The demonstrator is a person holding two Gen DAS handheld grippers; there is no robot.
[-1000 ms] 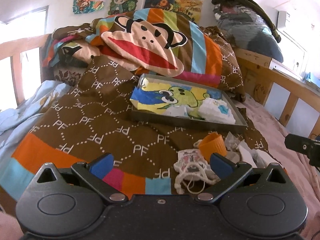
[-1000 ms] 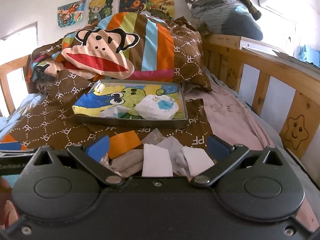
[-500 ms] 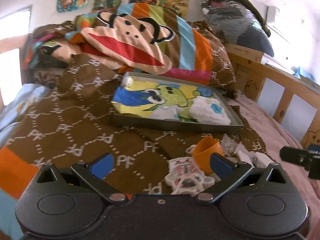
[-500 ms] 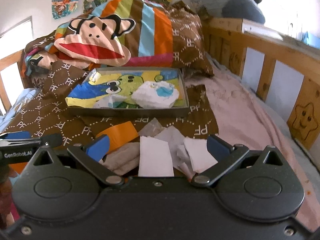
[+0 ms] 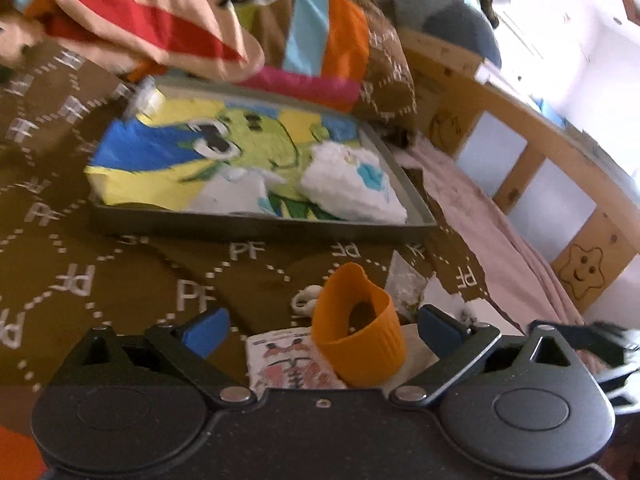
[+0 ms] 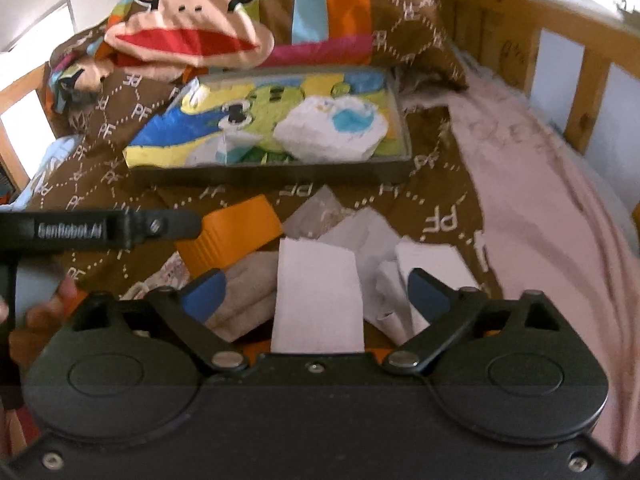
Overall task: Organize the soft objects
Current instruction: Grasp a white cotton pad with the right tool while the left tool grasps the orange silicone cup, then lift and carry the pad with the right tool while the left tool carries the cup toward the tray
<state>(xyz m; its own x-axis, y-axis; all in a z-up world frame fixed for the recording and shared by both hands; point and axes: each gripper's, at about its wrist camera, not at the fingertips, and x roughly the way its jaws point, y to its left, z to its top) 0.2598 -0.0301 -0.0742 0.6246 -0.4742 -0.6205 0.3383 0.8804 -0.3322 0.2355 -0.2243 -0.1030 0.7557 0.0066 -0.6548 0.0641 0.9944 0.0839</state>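
Observation:
A pile of soft items lies on the brown quilt in front of a grey tray [image 5: 260, 224] [image 6: 280, 172]. The tray holds a cartoon cloth [image 5: 168, 152] and a white-and-blue fluffy bundle [image 5: 352, 188] [image 6: 332, 128]. My left gripper [image 5: 322, 328] is open, and an orange ribbed cup [image 5: 360, 344] [image 6: 232, 236] and a printed pouch [image 5: 288, 364] sit between its fingers, untouched. The jaws of my right gripper [image 6: 314, 292] are closing around a white folded sheet [image 6: 316, 292], and the pads are clear of it. A beige cloth [image 6: 248, 292] and more white pieces [image 6: 432, 264] lie beside it.
A monkey-face pillow [image 6: 188, 36] and striped bedding rise behind the tray. A wooden bed rail [image 5: 540, 148] [image 6: 580, 72] runs along the right, with pink sheet [image 6: 540, 184] below it. The left gripper's finger [image 6: 100, 228] crosses the right wrist view at left.
Both grippers have come forward and down onto the pile and tilted lower. The orange cup now sits between the left fingers. The right jaws have narrowed slightly.

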